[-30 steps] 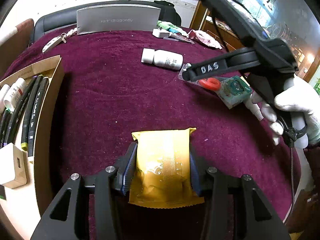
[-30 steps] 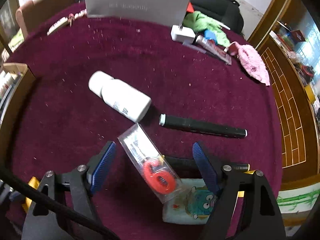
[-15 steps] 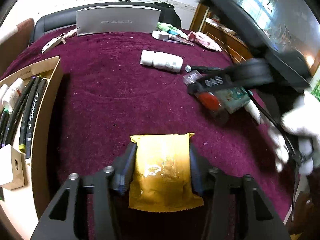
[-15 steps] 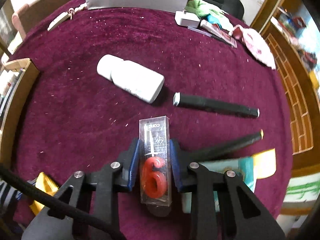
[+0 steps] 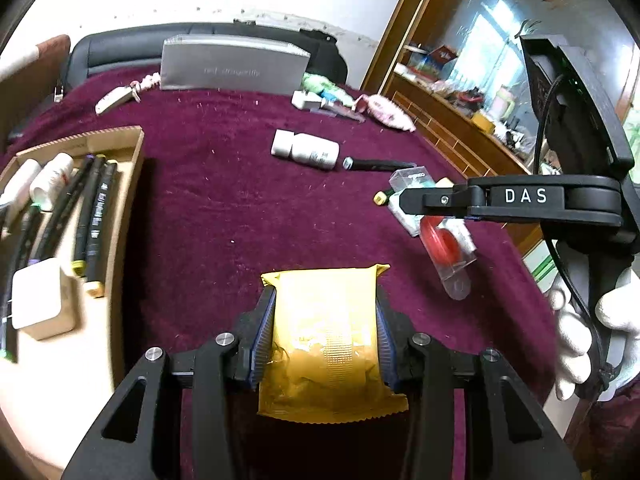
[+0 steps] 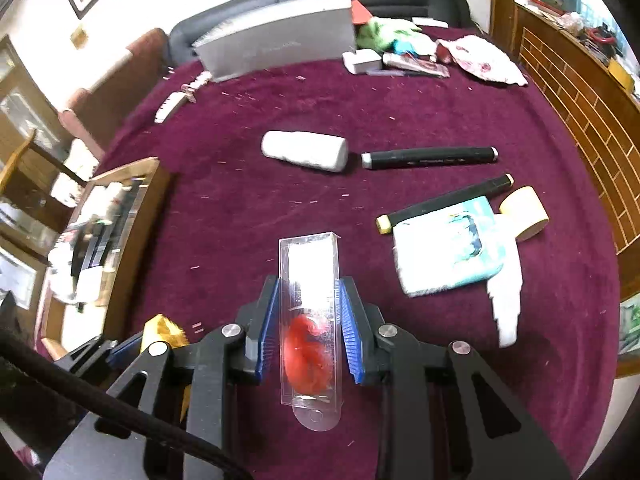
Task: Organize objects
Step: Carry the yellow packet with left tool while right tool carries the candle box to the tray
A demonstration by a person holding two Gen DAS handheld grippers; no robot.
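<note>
My left gripper (image 5: 325, 336) is shut on a yellow foil packet (image 5: 326, 340) and holds it above the maroon cloth (image 5: 224, 208). My right gripper (image 6: 308, 320) is shut on a clear plastic box with a red number candle (image 6: 309, 316) and holds it off the table; that box also shows in the left wrist view (image 5: 444, 240). The cardboard box (image 5: 120, 184) at the left holds several markers, a white bottle and a white charger. A white bottle (image 6: 306, 151), two black markers (image 6: 430, 157) and a teal packet (image 6: 448, 252) lie on the cloth.
A grey carton (image 5: 234, 68) stands at the table's far edge with a white adapter (image 5: 306, 100) and small clutter beside it. A yellow tape roll (image 6: 524, 212) lies next to the teal packet. A wooden cabinet (image 6: 580, 112) is at the right.
My right gripper closed on the clear candle box and lifted it, turning left toward the cardboard box. My left gripper kept hold of the yellow packet and rose a little.
</note>
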